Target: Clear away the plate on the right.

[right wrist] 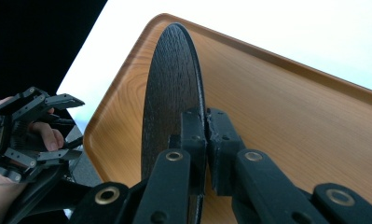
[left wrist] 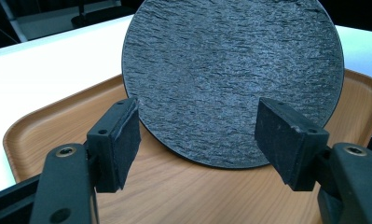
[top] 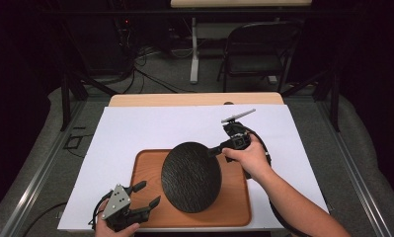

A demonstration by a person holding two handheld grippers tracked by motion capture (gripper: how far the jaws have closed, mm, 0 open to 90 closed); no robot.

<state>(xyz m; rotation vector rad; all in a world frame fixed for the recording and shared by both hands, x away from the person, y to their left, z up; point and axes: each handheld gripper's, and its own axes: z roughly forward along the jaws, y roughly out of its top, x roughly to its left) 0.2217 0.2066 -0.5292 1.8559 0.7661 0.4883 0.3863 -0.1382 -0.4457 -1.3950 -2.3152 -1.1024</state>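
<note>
Black textured round plate [top: 191,177] held tilted on edge above wooden tray [top: 236,207], rim clamped between the jaws of right hand-held gripper [top: 218,149], left hand-held gripper [top: 147,193] held with jaws spread wide, empty, at the tray's near-left corner, tray laid on white-covered bench [top: 130,128]

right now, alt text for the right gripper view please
The right gripper pinches the rim of a round black plate, held on edge over a wooden tray. The left gripper waits open at far left.
</note>
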